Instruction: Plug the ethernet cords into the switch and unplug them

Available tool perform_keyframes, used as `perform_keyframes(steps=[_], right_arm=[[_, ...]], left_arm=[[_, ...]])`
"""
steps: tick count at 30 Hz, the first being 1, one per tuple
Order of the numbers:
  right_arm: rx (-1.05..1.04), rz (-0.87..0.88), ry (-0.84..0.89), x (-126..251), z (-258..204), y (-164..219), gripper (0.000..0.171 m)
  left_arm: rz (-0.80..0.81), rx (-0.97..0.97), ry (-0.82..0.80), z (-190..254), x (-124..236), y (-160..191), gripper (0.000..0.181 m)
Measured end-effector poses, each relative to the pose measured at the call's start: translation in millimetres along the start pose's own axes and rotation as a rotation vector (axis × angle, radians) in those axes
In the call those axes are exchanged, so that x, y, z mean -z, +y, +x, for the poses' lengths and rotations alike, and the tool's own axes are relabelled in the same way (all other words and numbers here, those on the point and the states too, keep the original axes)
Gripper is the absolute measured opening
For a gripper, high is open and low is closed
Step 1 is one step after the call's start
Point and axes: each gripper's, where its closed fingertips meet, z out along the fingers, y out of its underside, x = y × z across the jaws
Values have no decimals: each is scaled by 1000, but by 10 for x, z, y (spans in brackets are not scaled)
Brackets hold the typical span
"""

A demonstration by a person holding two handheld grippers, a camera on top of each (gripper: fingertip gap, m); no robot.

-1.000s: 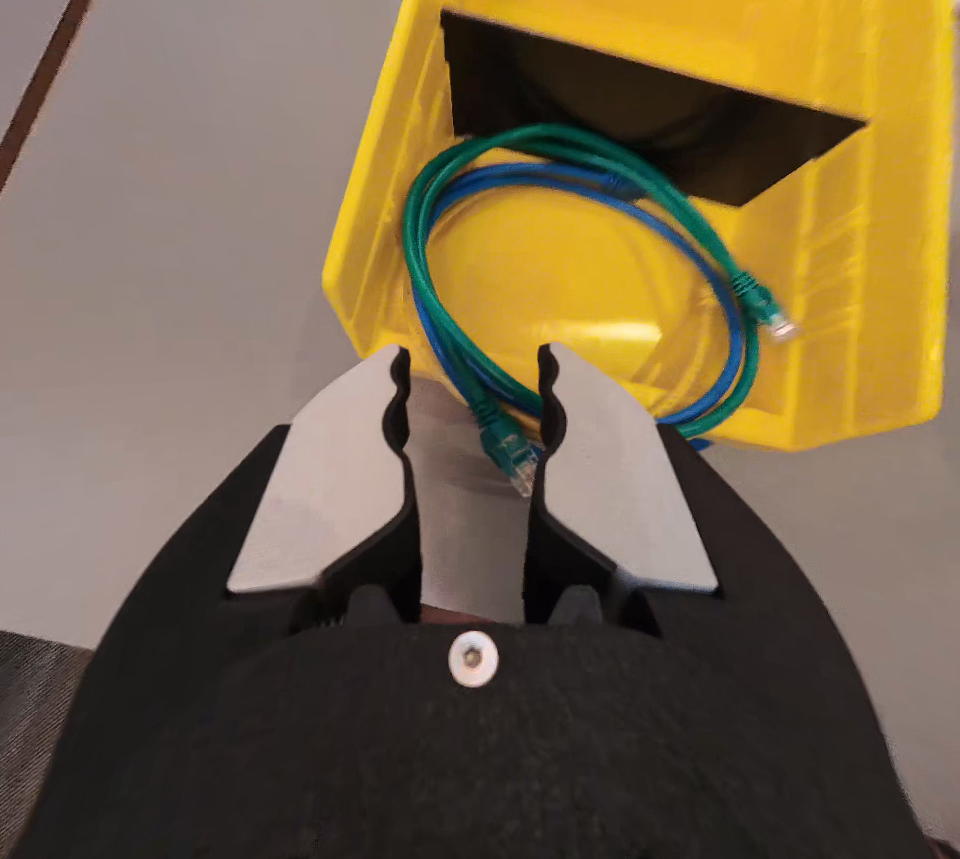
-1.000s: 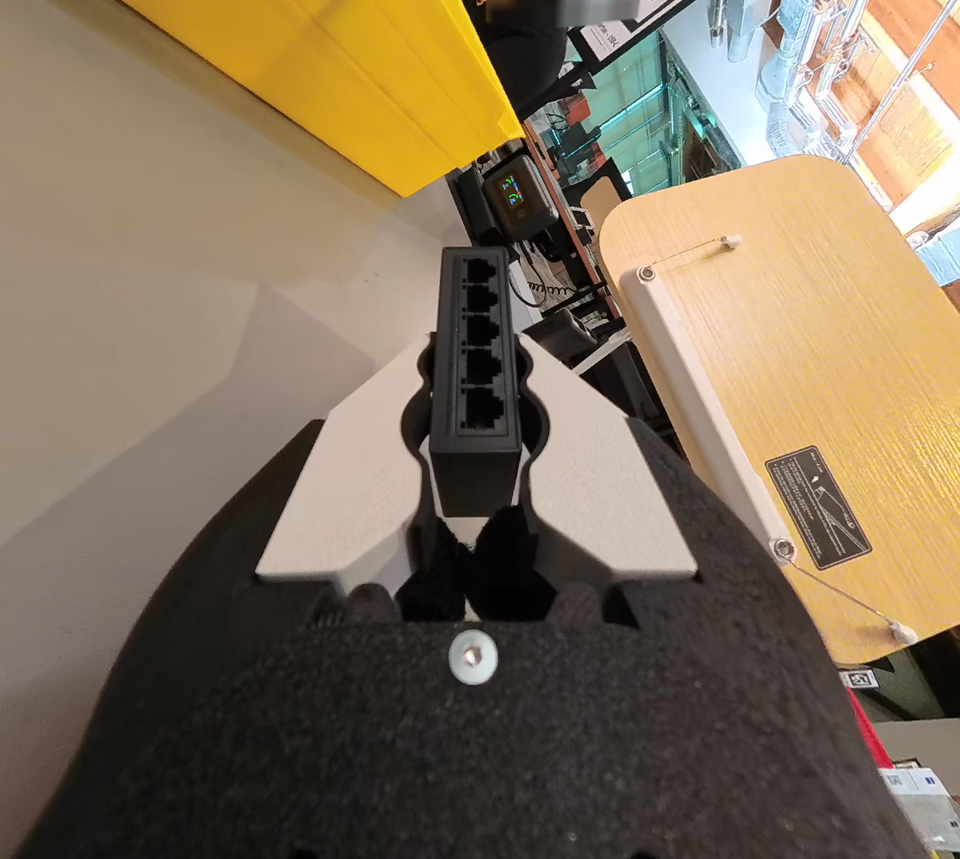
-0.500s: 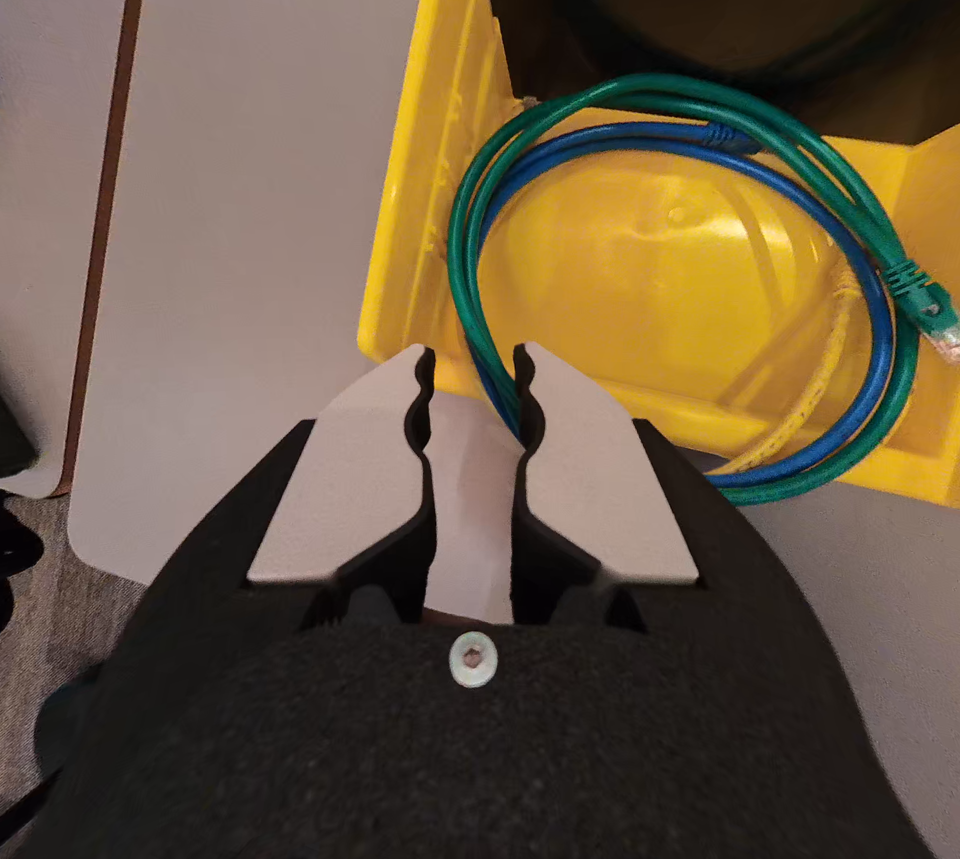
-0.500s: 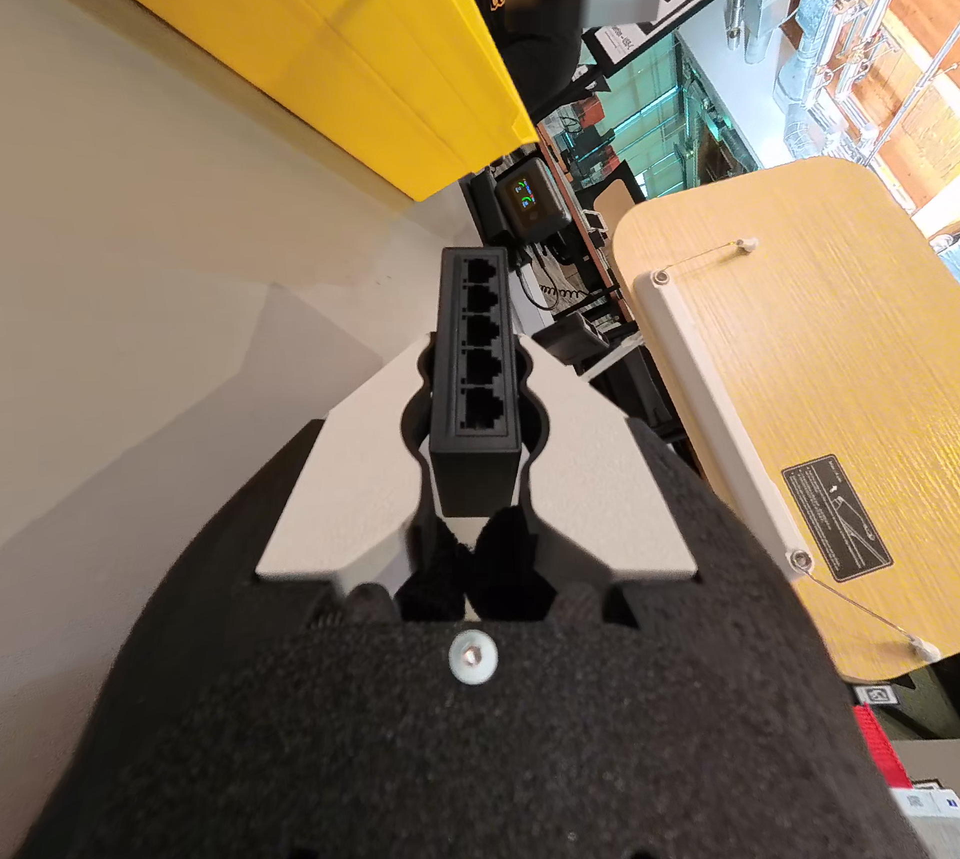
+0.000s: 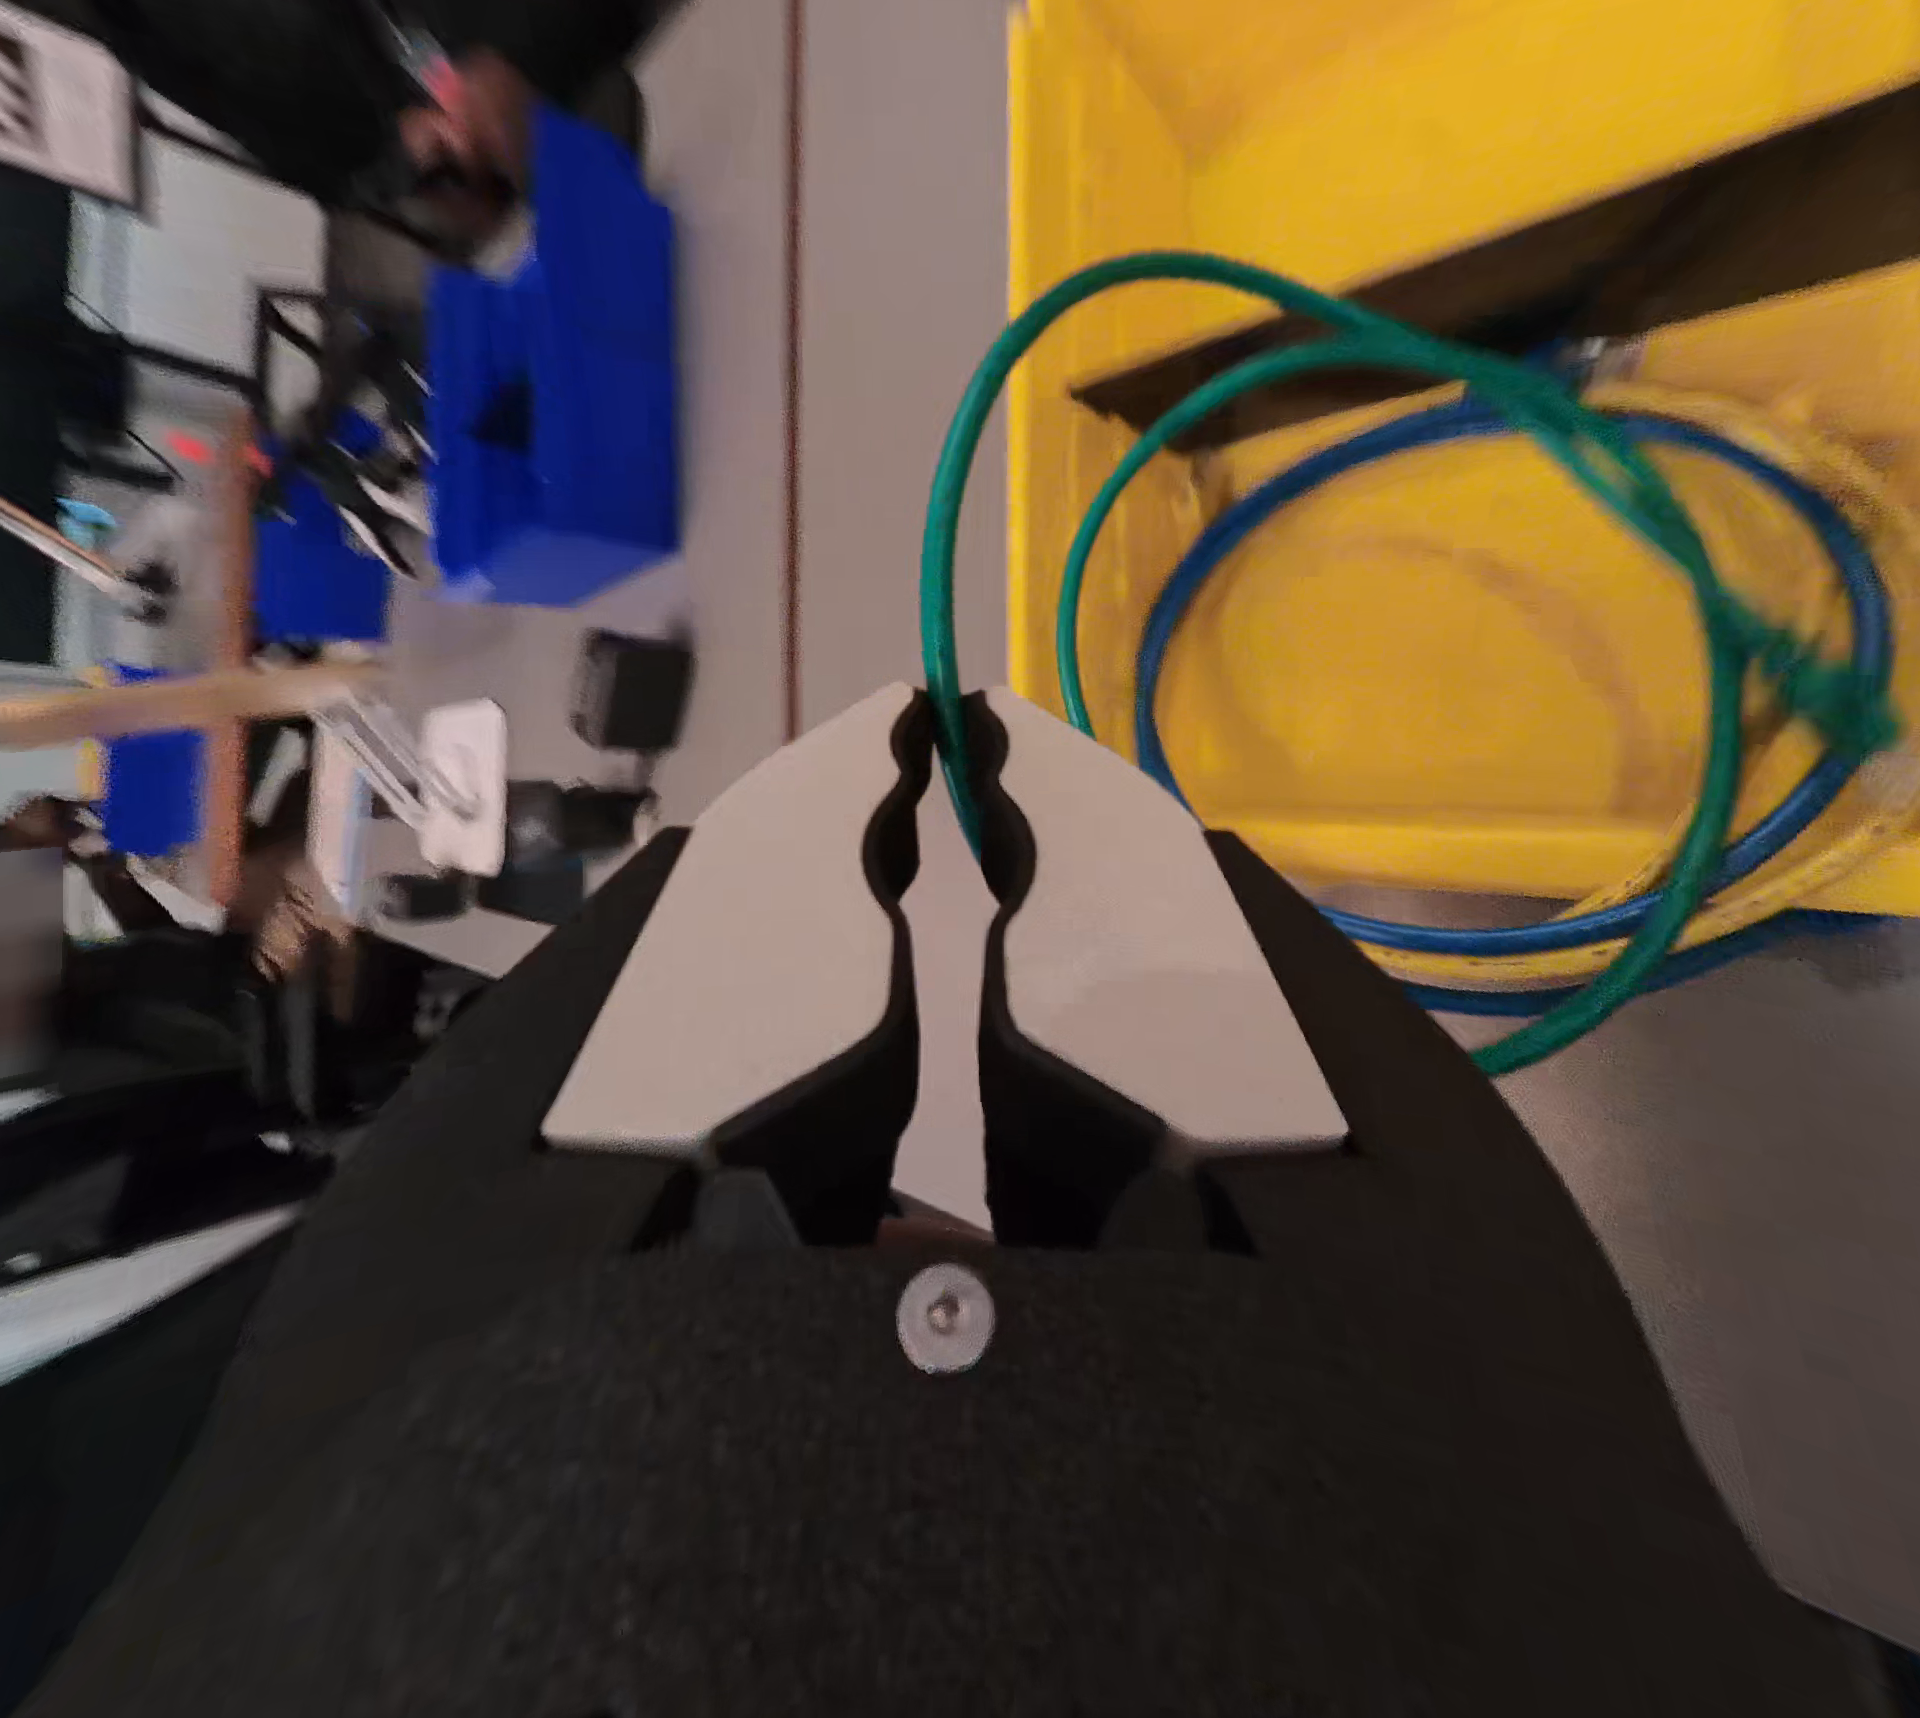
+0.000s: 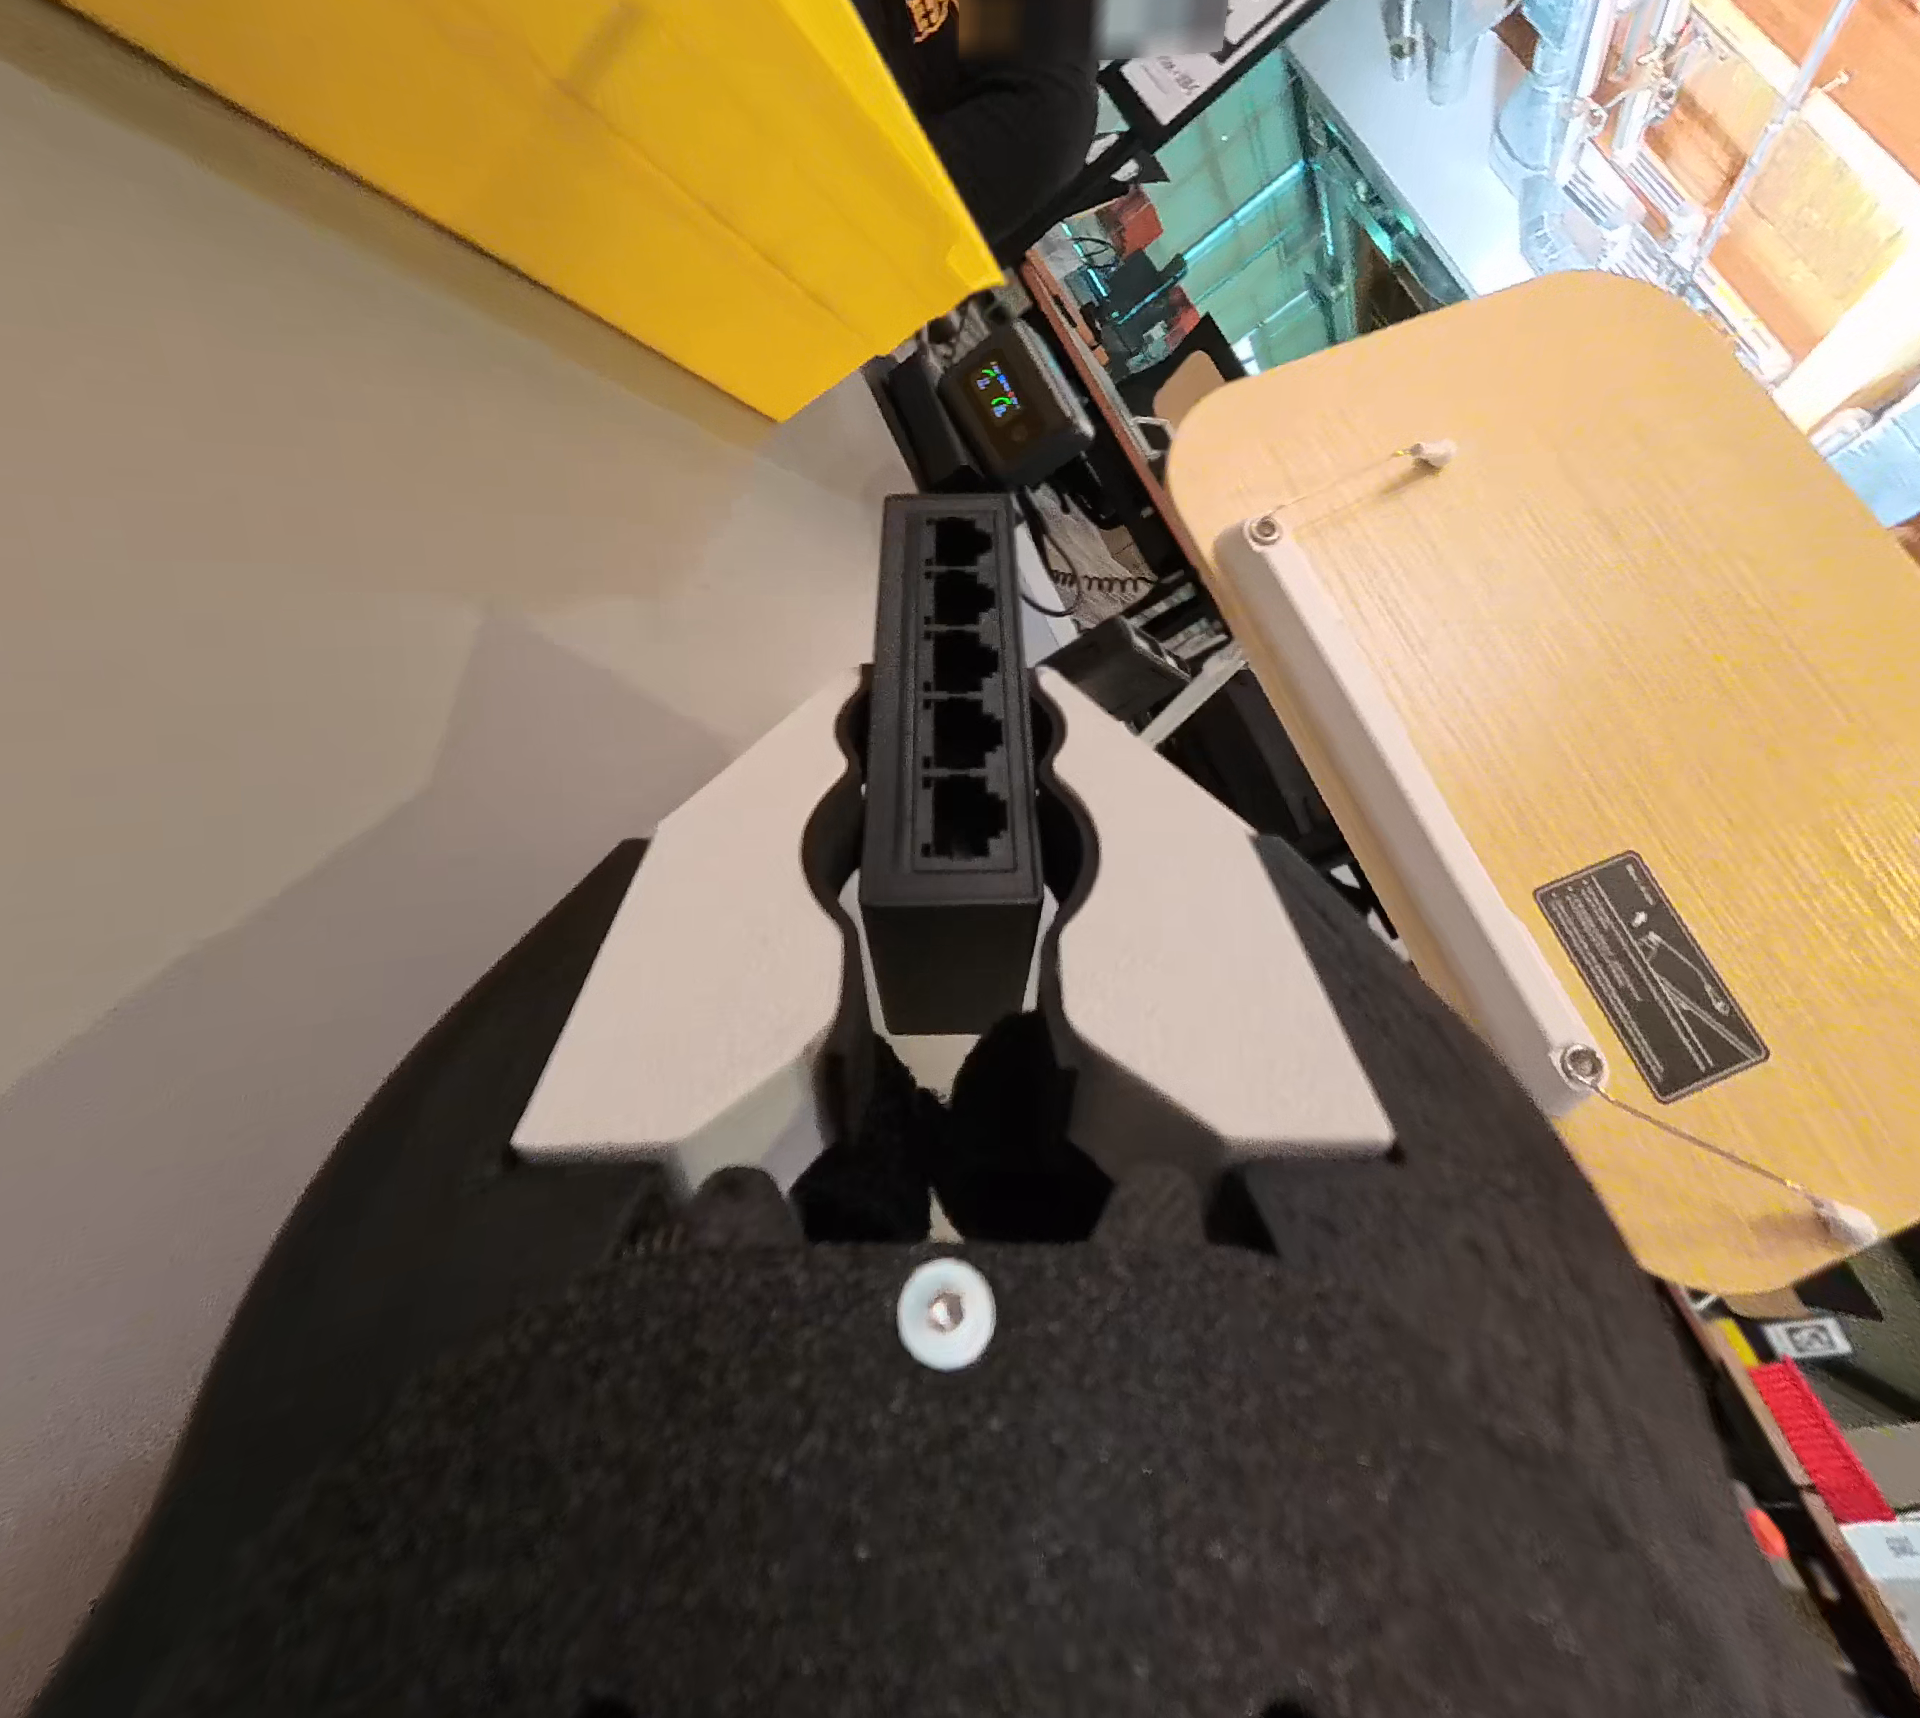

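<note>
- Left gripper (image 5: 951, 718) is now clamping the green ethernet cord (image 5: 940, 619) mid-length, right at the fingertips. Half a second ago the jaws were part open with the cord only lying between them, so the grab has just landed.
- The cord is rising in a loop out of the grip and arching back into the yellow bin (image 5: 1351, 110); earlier it was lying flat in its coil. The left wrist view is smearing with motion, so the gripper is swinging as it lifts.
- The green cord's plug (image 5: 1839, 712) is still dangling far from the grip, over the bin's right side. My read: the hold is too far from the plug to aim it into a port, so a regrip nearer the plug is probably coming.
- The blue cord (image 5: 1507, 712) and a yellow cord (image 5: 1621, 899) are staying coiled in the bin, spilling over its front lip. The green loop is crossing them, so snagging is a risk while pulling out.
- Right gripper (image 6: 951, 738) is holding the black five-port switch (image 6: 951, 733) between closed fingers, ports facing the camera, all empty. Pose is essentially unchanged over the last second.
- Beyond the switch: grey table (image 6: 312, 629), the bin's outer wall, then a blurred workshop background.
- Nothing is plugged yet; the task is sitting at cord fetching.
</note>
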Motion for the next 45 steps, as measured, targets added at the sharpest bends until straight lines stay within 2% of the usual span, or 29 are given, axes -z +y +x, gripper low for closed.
perform_keyframes(steps=[1, 4, 7, 10, 12, 17, 22, 25, 28, 31, 33, 35, 38, 41, 45], right_arm=[[-12, 2, 10, 5, 30, 3, 27], [-52, 14, 36, 22, 109, -7, 27], [-98, 17, 46, 30, 168, 8, 27], [-126, 17, 55, 32, 206, 22, 27], [-143, 20, 58, 36, 226, 25, 27], [-203, 29, 66, 47, 290, 46, 27], [-254, 23, 73, 55, 344, 89, 27], [-301, 15, 82, 61, 394, 142, 27], [-353, 8, 85, 62, 438, 191, 27], [-355, 2, 80, 56, 432, 203, 27], [-332, 3, 74, 51, 404, 186, 27], [-308, 4, 67, 48, 374, 168, 27], [-294, 3, 60, 43, 352, 160, 27], [-308, -1, 51, 34, 345, 175, 27], [-300, -4, 43, 31, 325, 173, 27]], left_arm=[[43, -21, -15, -80, 169, -122, 5], [163, -110, -15, -227, 706, -443, 5], [336, -214, 56, -222, 1291, -761, 5], [501, -418, 243, 129, 1805, -954, 5], [586, -621, 357, 537, 2001, -961, 5], [626, -960, 591, 1740, 1851, -791, 5], [722, -1174, 790, 2814, 1592, -833, 5], [735, -1264, 856, 3220, 1487, -844, 5], [690, -1257, 882, 3421, 1403, -826, 9], [695, -1131, 854, 3342, 1369, -910, 15], [706, -960, 842, 3112, 1364, -1010, 19], [697, -718, 755, 2674, 1254, -1148, 24], [608, -200, 591, 1684, 926, -1147, 21], [410, 265, 495, 825, 459, -578, 20], [69, 447, 417, 485, -164, 425, 22]])
